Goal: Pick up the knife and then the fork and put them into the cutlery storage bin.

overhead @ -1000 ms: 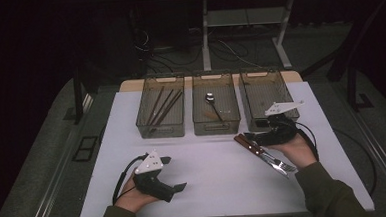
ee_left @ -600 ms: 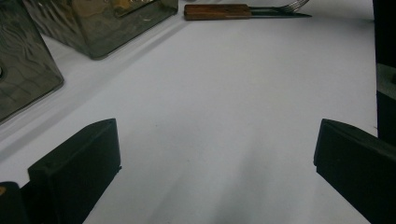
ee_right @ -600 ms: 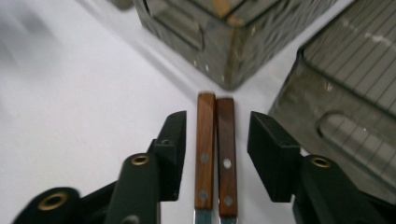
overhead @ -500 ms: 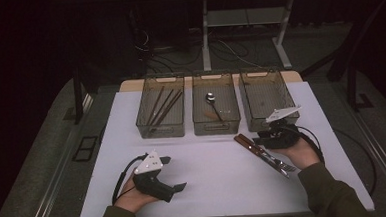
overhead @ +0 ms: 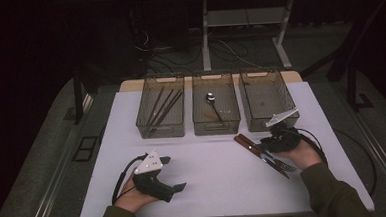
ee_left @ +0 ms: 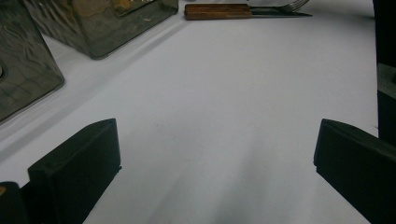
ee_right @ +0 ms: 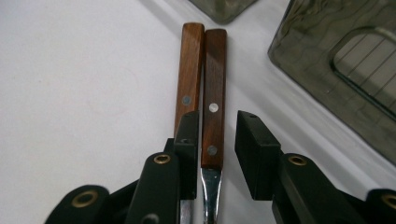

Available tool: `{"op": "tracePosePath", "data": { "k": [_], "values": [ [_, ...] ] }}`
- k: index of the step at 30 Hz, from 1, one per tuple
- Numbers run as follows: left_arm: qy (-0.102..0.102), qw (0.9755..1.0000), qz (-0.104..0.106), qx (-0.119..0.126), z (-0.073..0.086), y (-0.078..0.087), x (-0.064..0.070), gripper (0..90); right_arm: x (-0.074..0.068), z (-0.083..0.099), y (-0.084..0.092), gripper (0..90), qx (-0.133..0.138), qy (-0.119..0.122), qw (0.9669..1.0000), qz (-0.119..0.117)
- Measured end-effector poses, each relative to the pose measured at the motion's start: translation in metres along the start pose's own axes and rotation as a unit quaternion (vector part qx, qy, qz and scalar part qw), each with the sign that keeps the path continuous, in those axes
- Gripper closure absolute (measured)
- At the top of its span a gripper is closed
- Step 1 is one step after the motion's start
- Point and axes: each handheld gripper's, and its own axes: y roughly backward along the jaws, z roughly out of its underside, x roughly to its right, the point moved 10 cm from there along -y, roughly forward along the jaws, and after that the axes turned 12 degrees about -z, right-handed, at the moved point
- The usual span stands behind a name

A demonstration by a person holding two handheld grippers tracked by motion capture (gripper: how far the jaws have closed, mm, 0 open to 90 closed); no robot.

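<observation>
Fingers (ee_right: pixel 254 154) of right gripper (ee_right: pixel 217 154) stand parted, straddling one wooden handle (ee_right: pixel 214 98) of two utensils lying side by side; not closed on it. Handle's long axis runs straight along the jaws, toward the bins (overhead: pixel 265 99). Left gripper (overhead: pixel 172 172) open wide, idle, well apart.
</observation>
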Motion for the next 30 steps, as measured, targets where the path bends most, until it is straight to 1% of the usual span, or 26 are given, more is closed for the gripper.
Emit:
{"op": "tracePosePath", "data": {
  "k": [7,9,17,24,26,30],
  "values": [
    [0.0,1.0,0.0,0.001,0.0,0.0,0.0,0.0,0.0,0.005,-0.005,69.9,-0.015,0.005,0.9998,-0.006],
    [0.0,1.0,0.0,0.0,0.0,0.0,0.0,0.0,0.001,0.008,-0.006,70.3,-0.022,0.005,0.9997,-0.002],
    [0.001,1.0,0.0,0.001,0.0,-0.001,0.001,0.0,0.003,0.011,-0.008,72.4,-0.033,0.006,0.9994,-0.002],
    [0.0,1.0,-0.001,0.0,0.0,-0.001,0.0,0.0,0.002,0.013,-0.012,75.1,-0.044,0.014,0.9989,-0.001],
    [0.0,1.0,0.0,-0.001,0.0,-0.001,0.0,0.0,0.002,0.013,-0.012,75.1,-0.049,0.019,0.9986,0.002],
    [0.001,1.0,0.001,-0.002,0.001,-0.002,0.001,0.0,0.002,0.013,-0.013,75.1,-0.064,0.017,0.9978,0.002]
  ]
}}
